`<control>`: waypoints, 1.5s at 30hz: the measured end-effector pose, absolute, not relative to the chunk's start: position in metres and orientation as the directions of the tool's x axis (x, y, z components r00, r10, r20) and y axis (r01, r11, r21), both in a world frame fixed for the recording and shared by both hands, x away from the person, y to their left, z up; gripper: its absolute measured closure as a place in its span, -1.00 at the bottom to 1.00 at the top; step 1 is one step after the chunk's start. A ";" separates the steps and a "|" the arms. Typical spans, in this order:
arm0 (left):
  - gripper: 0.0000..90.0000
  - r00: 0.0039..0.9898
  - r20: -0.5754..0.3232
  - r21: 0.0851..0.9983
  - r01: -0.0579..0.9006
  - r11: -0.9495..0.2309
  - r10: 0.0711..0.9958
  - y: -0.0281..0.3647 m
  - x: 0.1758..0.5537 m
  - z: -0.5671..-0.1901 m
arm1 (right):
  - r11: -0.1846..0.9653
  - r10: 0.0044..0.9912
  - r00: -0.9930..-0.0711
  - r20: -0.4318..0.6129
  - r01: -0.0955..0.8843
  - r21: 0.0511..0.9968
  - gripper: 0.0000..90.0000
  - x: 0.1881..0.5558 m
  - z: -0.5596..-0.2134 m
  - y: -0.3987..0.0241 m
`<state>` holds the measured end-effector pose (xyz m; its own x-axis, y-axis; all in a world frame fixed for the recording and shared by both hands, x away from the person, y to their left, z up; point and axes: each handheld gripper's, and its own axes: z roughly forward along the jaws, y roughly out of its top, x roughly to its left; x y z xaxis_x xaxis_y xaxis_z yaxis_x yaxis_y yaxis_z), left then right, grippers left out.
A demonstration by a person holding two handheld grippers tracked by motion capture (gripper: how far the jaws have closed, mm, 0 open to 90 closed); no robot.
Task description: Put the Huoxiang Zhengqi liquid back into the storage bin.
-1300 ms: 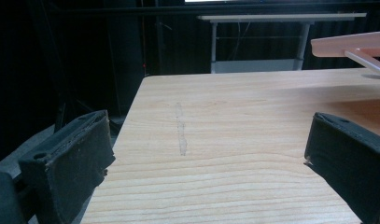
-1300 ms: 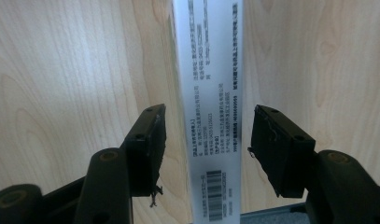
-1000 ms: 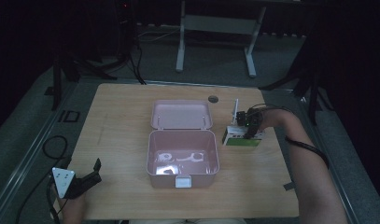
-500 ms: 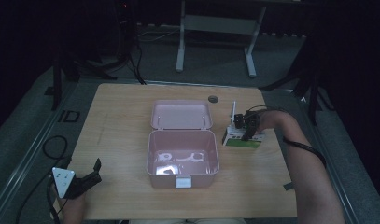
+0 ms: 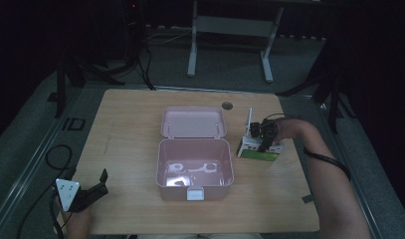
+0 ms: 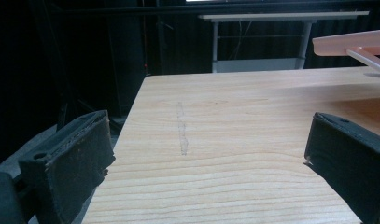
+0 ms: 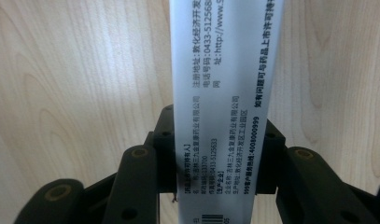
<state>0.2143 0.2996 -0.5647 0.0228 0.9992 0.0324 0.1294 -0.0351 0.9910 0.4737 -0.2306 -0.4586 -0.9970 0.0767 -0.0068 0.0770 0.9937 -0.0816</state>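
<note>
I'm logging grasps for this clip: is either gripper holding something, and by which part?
The right gripper clamps a white printed box across its narrow sides near one end. The left gripper holds nothing.

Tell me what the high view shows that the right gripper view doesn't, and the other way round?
High view alone: the open pink box with its lid laid back and pale items inside, the left gripper near the table's front-left corner, and both forearms.
Right gripper view alone: the white carton's small printed text and barcode, and the jaws closed against its two sides.
Both: the wooden table, the right gripper and that carton, which from above has a green face.
</note>
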 end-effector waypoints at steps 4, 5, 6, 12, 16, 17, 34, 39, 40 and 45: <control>-0.98 0.022 0.032 0.991 0.129 -0.034 0.999 0.300 0.214 -0.565 | 0.994 0.069 -0.998 -0.009 0.070 -0.079 0.38 0.467 -0.454 -0.230; -0.98 0.021 0.032 0.991 0.129 -0.034 0.999 0.300 0.214 -0.565 | 0.994 0.071 -0.997 -0.009 0.072 -0.078 0.38 0.465 -0.453 -0.230; -0.98 0.021 0.032 0.991 0.129 -0.035 0.999 0.300 0.214 -0.565 | 0.995 0.069 -0.998 -0.007 0.069 -0.072 0.38 0.463 -0.452 -0.229; -0.98 0.020 0.032 0.991 0.129 -0.034 0.999 0.299 0.214 -0.565 | 0.997 0.063 -0.998 -0.018 0.063 -0.051 0.38 0.450 -0.446 -0.227; -0.98 0.022 0.030 0.991 0.131 -0.032 0.999 0.300 0.214 -0.565 | 0.998 0.049 -0.998 -0.036 0.051 -0.036 0.37 0.437 -0.445 -0.227; -0.98 0.022 0.027 0.991 0.129 -0.030 0.999 0.300 0.214 -0.565 | 0.998 0.047 -0.998 -0.033 0.048 -0.034 0.37 0.435 -0.445 -0.227; -0.98 0.027 0.028 0.991 0.130 -0.032 0.999 0.300 0.215 -0.565 | 0.997 0.033 -0.999 -0.043 0.036 -0.069 0.37 0.396 -0.429 -0.234; -0.98 0.026 0.026 0.991 0.129 -0.029 0.999 0.300 0.214 -0.565 | 0.996 0.033 -0.998 -0.044 0.036 -0.080 0.37 0.391 -0.419 -0.234; -0.98 0.026 0.027 0.991 0.128 -0.030 0.999 0.300 0.214 -0.565 | 0.996 0.035 -0.998 -0.045 0.038 -0.080 0.37 0.390 -0.417 -0.234; -0.98 0.026 0.025 0.991 0.130 -0.028 0.999 0.300 0.214 -0.565 | 0.996 0.036 -0.998 -0.056 0.040 -0.084 0.37 0.385 -0.399 -0.230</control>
